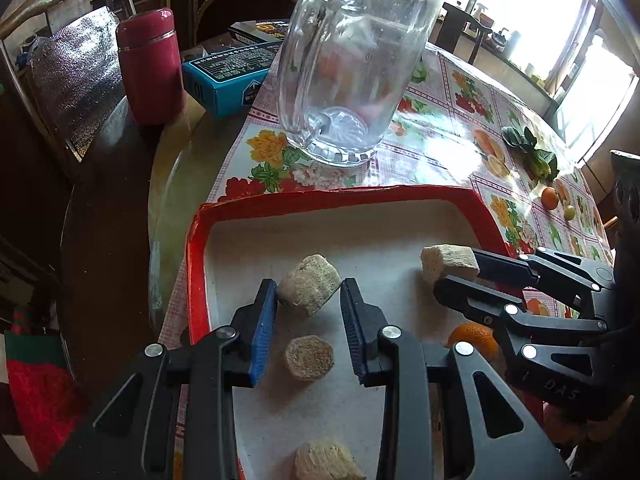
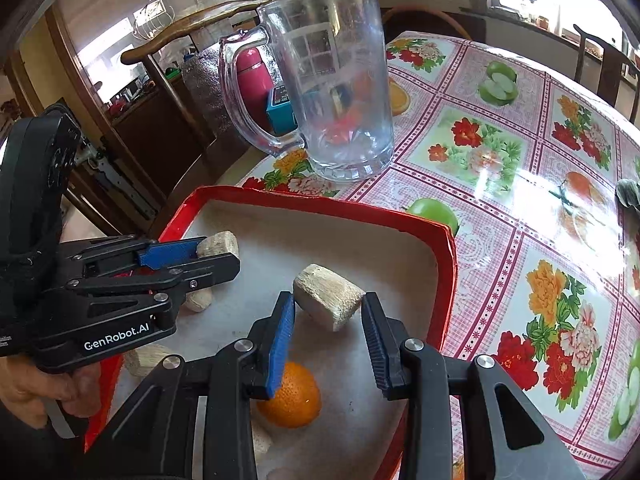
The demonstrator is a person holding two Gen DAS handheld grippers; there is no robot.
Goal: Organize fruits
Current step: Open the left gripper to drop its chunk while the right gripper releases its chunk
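So both grippers are over the red tray (image 1: 400, 196), which sits at the near edge of the table (image 2: 500, 148) with the flowery, fruit-print cloth.

The left gripper (image 1: 309, 300) is clamped on a pale, fibrous chunk (image 1: 309, 289), looks like a cut piece of sugarcane or something similar, can't say for sure. Its blue pads (image 1: 262, 332) press on both sides of the chunk, held just above the tray floor near the tray's left wall. In the right wrist view the same gripper (image 2: 218, 254) comes in from the tray's left side with the chunk (image 2: 218, 243) poking out of its tip, and a hand (image 2: 36, 388) is wrapped around its handle.

The right gripper (image 2: 329, 312) is gripping a second pale piece (image 2: 328, 294) the same way, over the right half of the tray. From the left wrist camera you see it (image 1: 456, 270) reaching in from the tray's right side with the piece (image 1: 448, 262) at its tip.

Lying loose on the tray floor: an orange (image 2: 290, 394) under the right gripper, a round-faced slice (image 1: 309, 357) just below the left gripper's chunk, and another bit (image 1: 326, 462) at the tray's near end.

Right behind the tray stands an empty glass mug (image 1: 352, 64). Behind the mug to the left are a blue box (image 1: 224, 80) and a red flask (image 1: 150, 66). Well off to the tray's right, on the cloth, a small orange fruit (image 1: 550, 198) and a yellowish one (image 1: 569, 212) sit near some green leaves (image 1: 532, 152).
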